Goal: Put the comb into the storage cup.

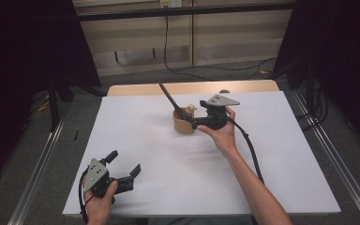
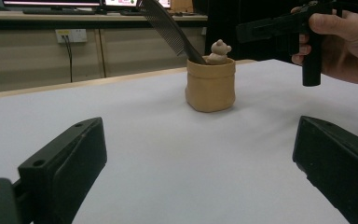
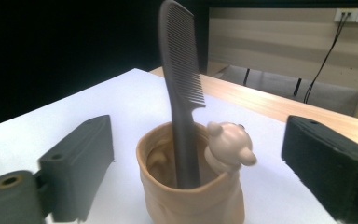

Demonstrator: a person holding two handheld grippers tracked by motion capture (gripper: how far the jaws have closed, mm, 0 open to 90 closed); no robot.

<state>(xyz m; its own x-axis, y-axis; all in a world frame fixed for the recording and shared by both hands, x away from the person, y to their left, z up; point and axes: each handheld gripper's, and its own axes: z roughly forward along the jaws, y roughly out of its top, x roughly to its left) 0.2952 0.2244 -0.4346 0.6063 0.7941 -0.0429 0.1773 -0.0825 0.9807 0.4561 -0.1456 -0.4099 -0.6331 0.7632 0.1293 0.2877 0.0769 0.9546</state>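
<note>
The left gripper (image 1: 124, 163) rests near the bench (image 1: 168, 187) front edge, jaws wide with nothing between them. Mid-bench stands a tan cup (image 1: 183, 124) with a black comb (image 1: 171, 101) leaning inside and a small bear figure (image 1: 190, 109) on its rim. Just beside it, the right gripper (image 1: 198, 123) hangs with jaws wide and free of the comb.

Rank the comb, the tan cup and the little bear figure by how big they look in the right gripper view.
1. comb: tallest, from inside the cup to the top of the frame.
2. tan cup: wider than the comb but shorter, and cut off at the bottom edge, so first and second are unsure.
3. bear figure on the rim: clearly smallest.
</note>
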